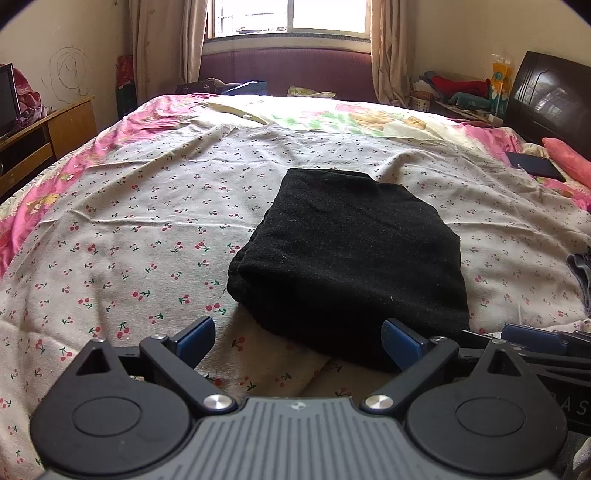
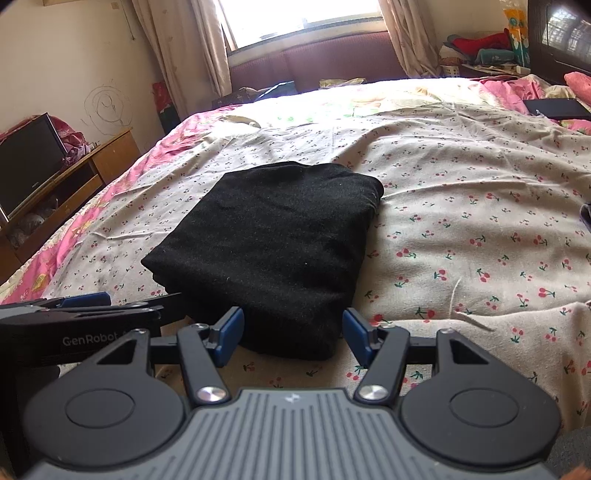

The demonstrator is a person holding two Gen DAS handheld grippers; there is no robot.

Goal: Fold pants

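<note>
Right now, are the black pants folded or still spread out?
Folded. The black pants lie as a compact, thick rectangle with layered edges on the cherry-print sheet, no legs extending out.

You've got one pants (image 1: 343,258) bundle, black, folded, mid-bed (image 1: 147,206). Two grippers, left gripper (image 1: 297,339) and right gripper (image 2: 293,334), both at the pants' near edge. One window (image 1: 288,16) beyond the pants, two curtains (image 1: 162,48) flanking it. One TV (image 2: 27,158) left of the pants. One dark flat case (image 1: 535,166) right of them.
</note>
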